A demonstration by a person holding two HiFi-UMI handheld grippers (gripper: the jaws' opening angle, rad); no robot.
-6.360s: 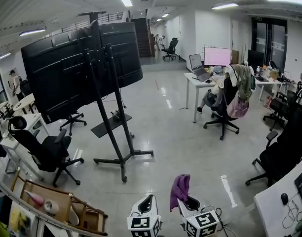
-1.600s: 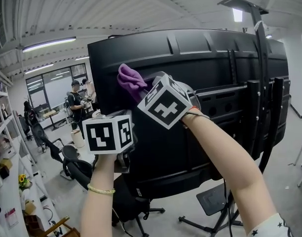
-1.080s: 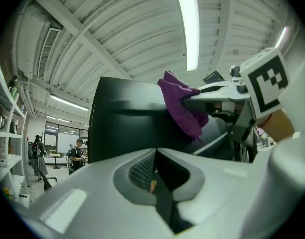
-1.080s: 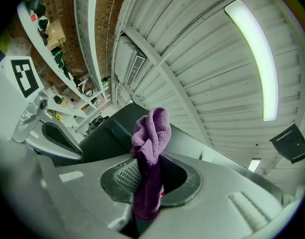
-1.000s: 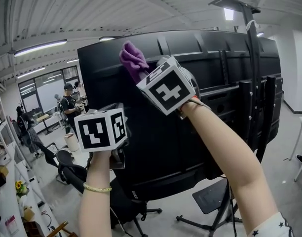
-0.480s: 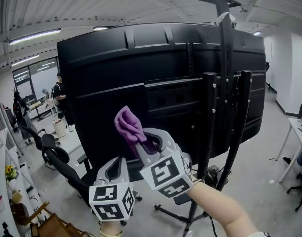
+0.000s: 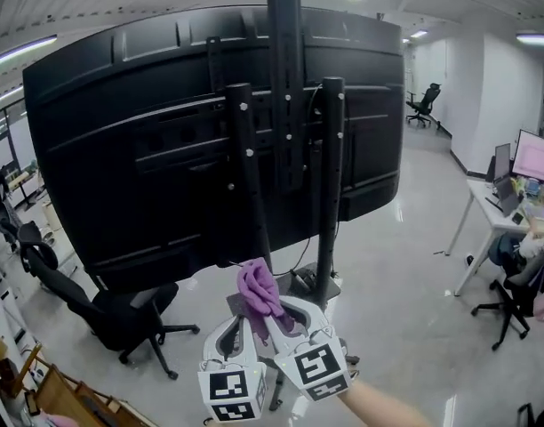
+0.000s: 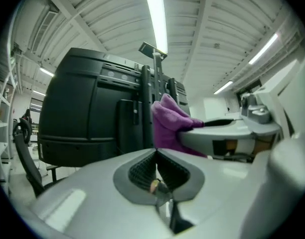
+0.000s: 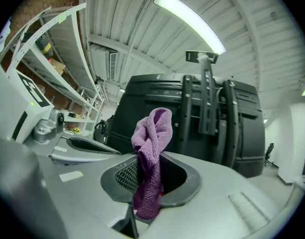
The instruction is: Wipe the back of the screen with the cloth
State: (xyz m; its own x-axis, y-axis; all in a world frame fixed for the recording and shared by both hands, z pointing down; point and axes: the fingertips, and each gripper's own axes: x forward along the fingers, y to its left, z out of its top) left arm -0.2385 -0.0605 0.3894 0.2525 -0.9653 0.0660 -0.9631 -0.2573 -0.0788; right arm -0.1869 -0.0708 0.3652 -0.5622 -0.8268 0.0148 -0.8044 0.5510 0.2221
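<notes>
The big black screen (image 7: 121,149) shows its back, mounted on a black stand (image 7: 285,105) with upright posts. A purple cloth (image 7: 257,289) sticks up out of my right gripper (image 7: 276,314), which is shut on it low in the head view, well below and in front of the screen, not touching it. My left gripper (image 7: 236,329) is right beside it on the left, jaws together and holding nothing. In the right gripper view the cloth (image 9: 151,143) stands bunched between the jaws with the screen (image 9: 152,113) behind. The left gripper view shows the cloth (image 8: 167,121) to the right.
A black office chair (image 7: 121,318) stands under the screen's left end. A white desk (image 7: 490,225) with a monitor and another chair (image 7: 512,296) are at the right. A wooden cart (image 7: 59,398) is at the bottom left. The stand's foot and shelf (image 7: 303,283) lie just beyond the grippers.
The cloth was up against the screen's upper back; both grippers have since dropped low and away from it. The view has swung so the stand is now in the middle.
</notes>
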